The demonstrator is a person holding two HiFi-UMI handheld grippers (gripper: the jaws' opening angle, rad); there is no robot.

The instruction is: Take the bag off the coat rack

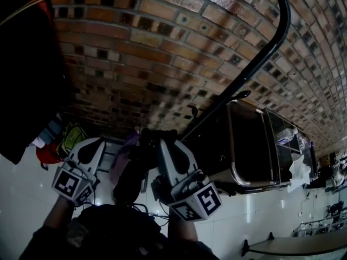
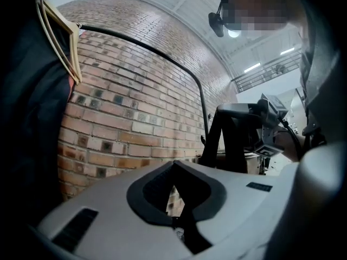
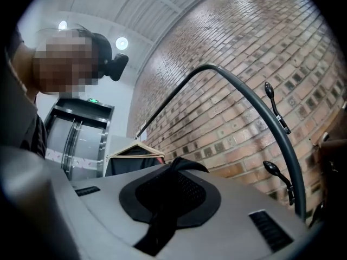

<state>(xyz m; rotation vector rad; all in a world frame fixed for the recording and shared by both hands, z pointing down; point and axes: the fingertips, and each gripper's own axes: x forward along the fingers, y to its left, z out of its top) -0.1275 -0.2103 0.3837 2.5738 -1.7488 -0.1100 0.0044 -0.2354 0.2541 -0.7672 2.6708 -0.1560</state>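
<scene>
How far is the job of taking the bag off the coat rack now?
Nearly done, it seems. Done: the two hooks visible on the coat rack are bare. In hand: the right gripper has its fingers shut on a black strap, and a dark bag hangs between the grippers. The left gripper looks shut, no strap clearly in it. Left: probably to carry the bag clear and set it down.
</scene>
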